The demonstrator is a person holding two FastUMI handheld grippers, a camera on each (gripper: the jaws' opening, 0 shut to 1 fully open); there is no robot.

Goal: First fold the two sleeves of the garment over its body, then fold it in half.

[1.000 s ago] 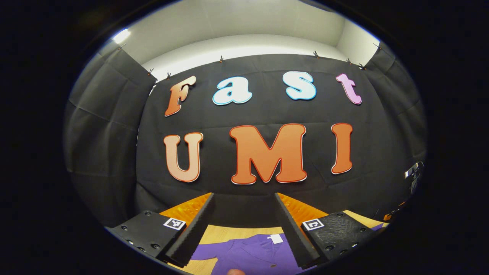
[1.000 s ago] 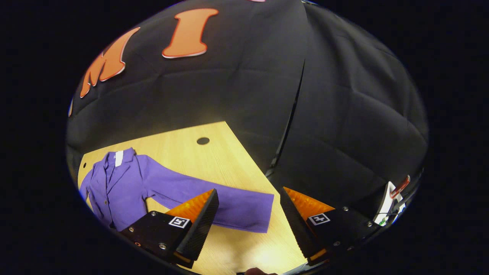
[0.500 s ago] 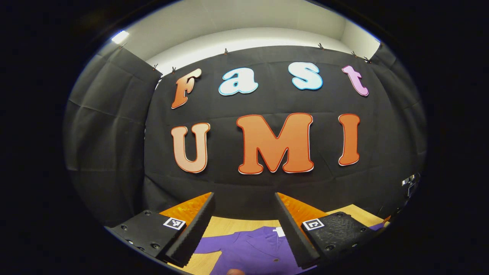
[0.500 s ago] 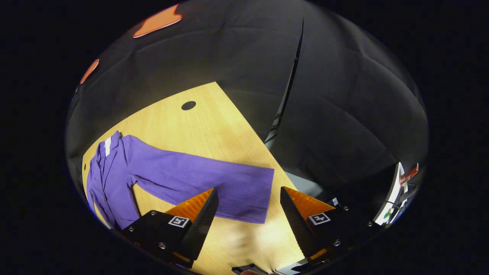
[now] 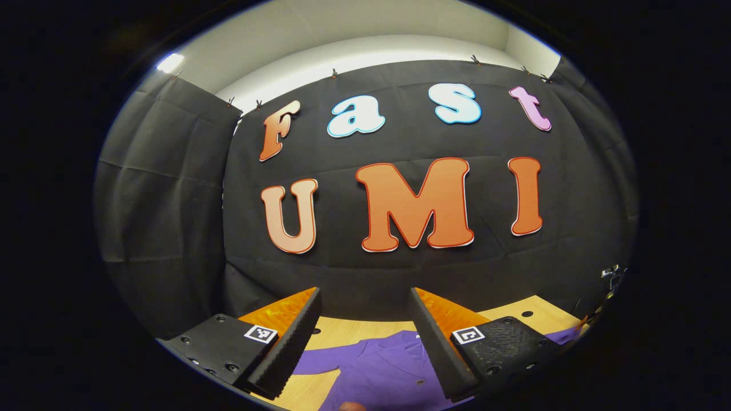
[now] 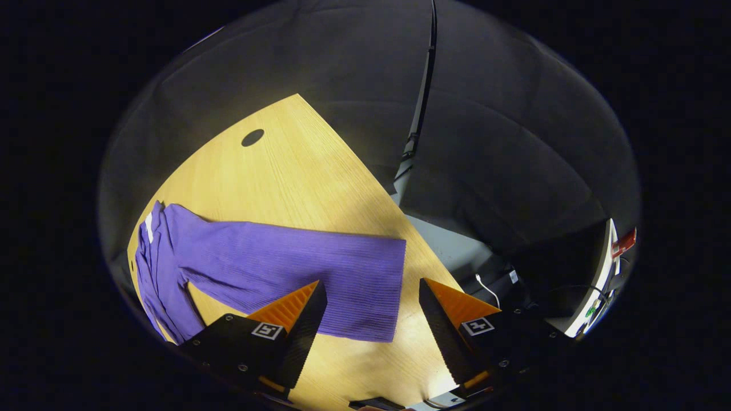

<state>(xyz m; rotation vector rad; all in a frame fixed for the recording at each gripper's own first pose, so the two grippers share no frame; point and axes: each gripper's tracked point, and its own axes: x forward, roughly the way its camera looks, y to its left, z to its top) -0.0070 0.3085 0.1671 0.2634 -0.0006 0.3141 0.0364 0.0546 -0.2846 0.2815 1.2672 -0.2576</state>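
A purple jacket (image 6: 165, 257) lies flat on the wooden table (image 6: 297, 171). Its long sleeve (image 6: 297, 268) stretches toward the table's right edge, with the cuff (image 6: 377, 291) just ahead of my right gripper (image 6: 368, 297). That gripper hovers above the cuff, open, nothing between its orange and black fingers (image 6: 300, 319). In the left gripper view the jacket's collar and chest (image 5: 388, 371) show low between the fingers (image 5: 288, 337). My left gripper (image 5: 362, 319) is open too, held high and facing the back wall.
A round cable hole (image 6: 252, 137) sits in the table's far part, and another hole (image 5: 526, 314) shows near the back edge. Past the table's right edge are a grey floor, cables and a white device (image 6: 599, 285). Black cloth walls close the booth.
My right gripper has tilted down and come closer to the sleeve's cuff, which now looks larger. My left gripper has shifted slightly, and more of the table's back edge shows.
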